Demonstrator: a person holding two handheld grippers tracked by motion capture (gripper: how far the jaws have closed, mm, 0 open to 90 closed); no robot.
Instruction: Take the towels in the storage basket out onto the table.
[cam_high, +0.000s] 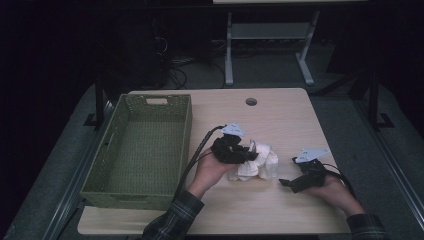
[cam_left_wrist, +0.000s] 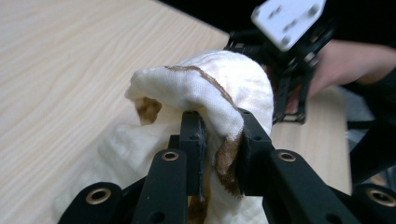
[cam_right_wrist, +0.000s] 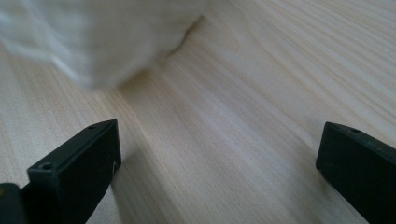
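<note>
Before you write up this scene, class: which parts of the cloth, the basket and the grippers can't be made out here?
- Cloth: its left part in the high view is hidden by the left gripper; in the right gripper view it is blurred.
- Basket: its near wall's inner face is hidden in the high view.
- Right gripper: too dark in the high view to read its jaws.

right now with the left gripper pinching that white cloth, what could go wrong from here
1. The left gripper pinches only a fold at the brown-trimmed edge of the white cloth, so the cloth may slip out when lifted.
2. Most of the cloth lies bunched on the table; it could drag or catch the rim of the green basket on the way over.
3. The right gripper rests open close beside the cloth, so trailing fabric might snag on it.
</note>
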